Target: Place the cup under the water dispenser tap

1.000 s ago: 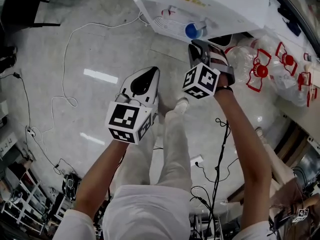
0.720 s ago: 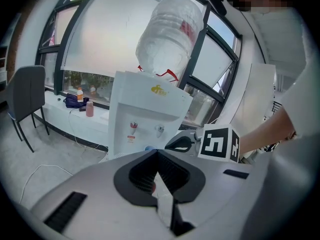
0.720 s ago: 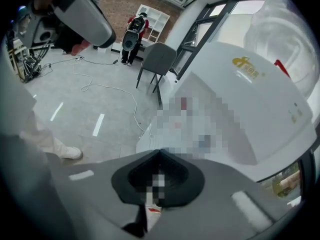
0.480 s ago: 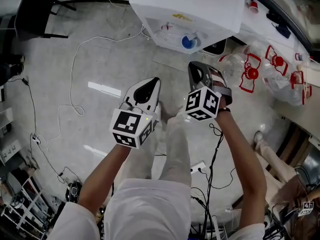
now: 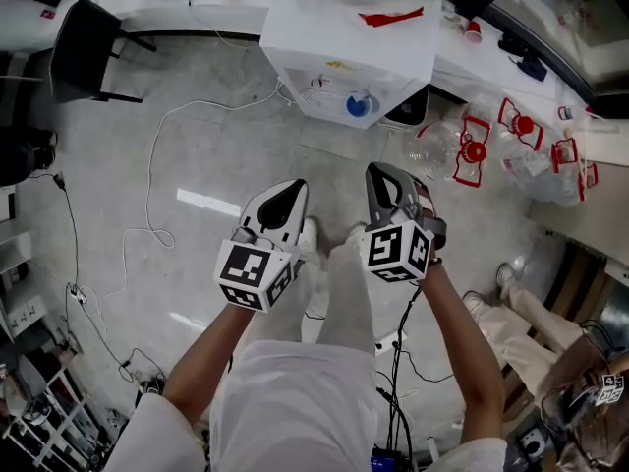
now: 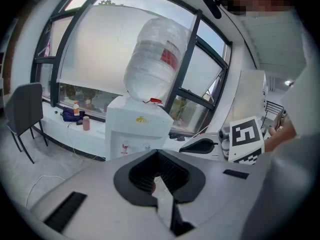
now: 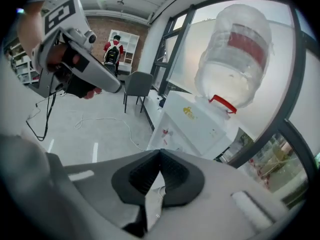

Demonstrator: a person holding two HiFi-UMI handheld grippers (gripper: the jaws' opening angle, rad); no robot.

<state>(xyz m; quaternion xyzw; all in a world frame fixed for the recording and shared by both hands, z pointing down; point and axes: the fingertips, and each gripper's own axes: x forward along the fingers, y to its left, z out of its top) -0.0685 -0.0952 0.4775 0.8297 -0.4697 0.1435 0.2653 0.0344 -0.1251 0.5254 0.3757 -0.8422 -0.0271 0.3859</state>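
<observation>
**Inspector:** While both claws hang above the floor [image 5: 216, 155] ahead of the person's legs, state their condition.

**Assistant:** The left claw [image 5: 298, 183] has its jaws together with nothing between them. The right claw [image 5: 377, 172] is likewise closed and empty.

**Inspector:** Location of the cup?

**Assistant:** The cup [image 5: 359, 104], blue, stands in the front recess of the water dispenser [image 5: 334, 47], well apart from both claws. The head view looks down on it, and the tap above it cannot be made out.

**Inspector:** Surroundings?

**Assistant:** A large bottle [image 6: 152, 54] sits inverted on top of the dispenser. Clear bottles with red handles [image 5: 462, 150] lie on the floor to the dispenser's right. A white cable [image 5: 147, 195] trails across the floor at the left.
</observation>
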